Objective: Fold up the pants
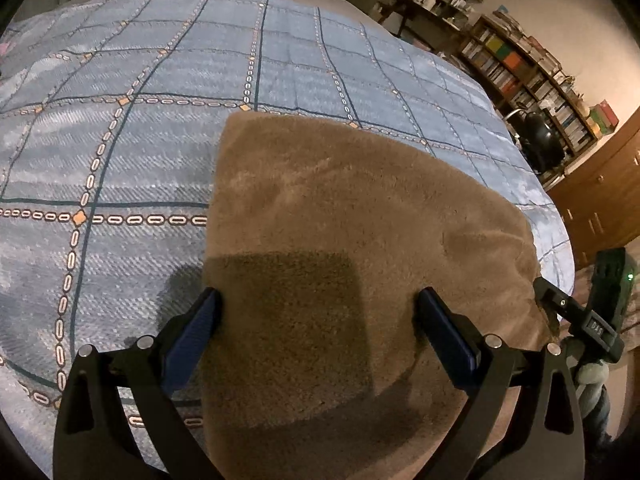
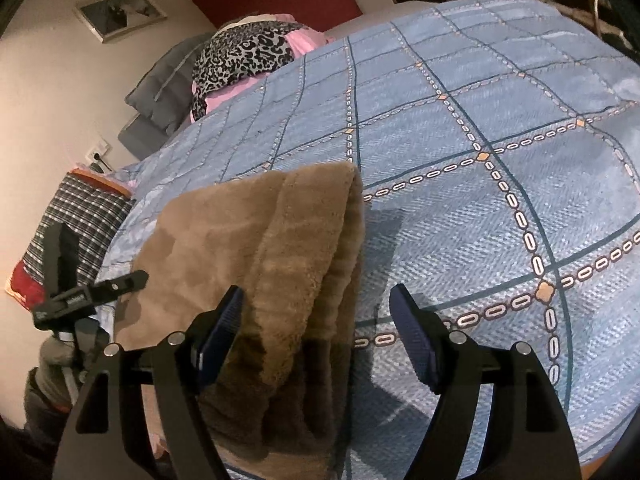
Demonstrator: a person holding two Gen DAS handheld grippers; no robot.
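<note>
Left gripper (image 1: 318, 320), lower centre of its view: jaws apart, nothing clamped, hovering over the brown fleece pants (image 1: 340, 240), which fill the lower middle of that frame. Right gripper (image 2: 316, 320), lower centre of its own view: jaws spread, empty; the pants' stacked long edge runs up between its fingers, nearer the left pad, contact unclear. Pants lie flat on the blue checked bedspread (image 1: 120, 140), already doubled, judging by the layered edges visible in the right view. Fabric looks plush and thick: probably soft, floppy, light to moderate weight, grippy not slippery, no fragility. Layers may slide apart, so best to pinch all layers together at a near corner or along the stacked edge. Farther off: leopard-print cloth (image 2: 244, 56) at upper left, bookshelf (image 1: 532, 76) at upper right.
</note>
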